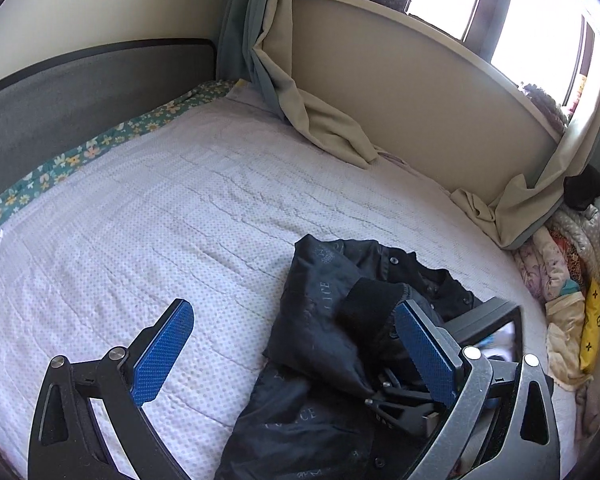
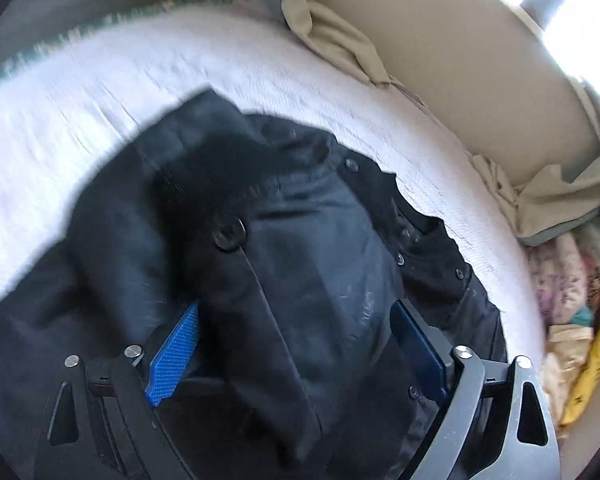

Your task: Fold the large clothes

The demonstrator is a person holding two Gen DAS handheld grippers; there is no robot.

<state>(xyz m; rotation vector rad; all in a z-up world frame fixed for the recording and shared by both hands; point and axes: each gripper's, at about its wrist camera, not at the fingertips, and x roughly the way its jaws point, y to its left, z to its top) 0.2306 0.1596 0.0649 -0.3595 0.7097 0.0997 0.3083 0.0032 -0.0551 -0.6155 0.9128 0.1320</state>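
A black jacket [image 1: 324, 320] with buttons and faint lettering lies bunched on the white bedcover [image 1: 140, 208], a ribbed cuff folded on top. My left gripper [image 1: 294, 306] hangs above its left part with the jaws wide open and nothing between the blue pads [image 1: 164, 344]. In the blurred right wrist view the black jacket [image 2: 300, 264] fills the middle. My right gripper [image 2: 296, 312] has a thick fold of it bulging between its pads [image 2: 172, 356], and the cloth overlaps the left fingertip.
A grey headboard [image 1: 80, 92] and a floral sheet edge [image 1: 80, 156] run along the left. Beige curtains [image 1: 328, 124] drape onto the bed below the window sill. Piled clothes and a yellow bag [image 1: 592, 320] crowd the right edge of the bed.
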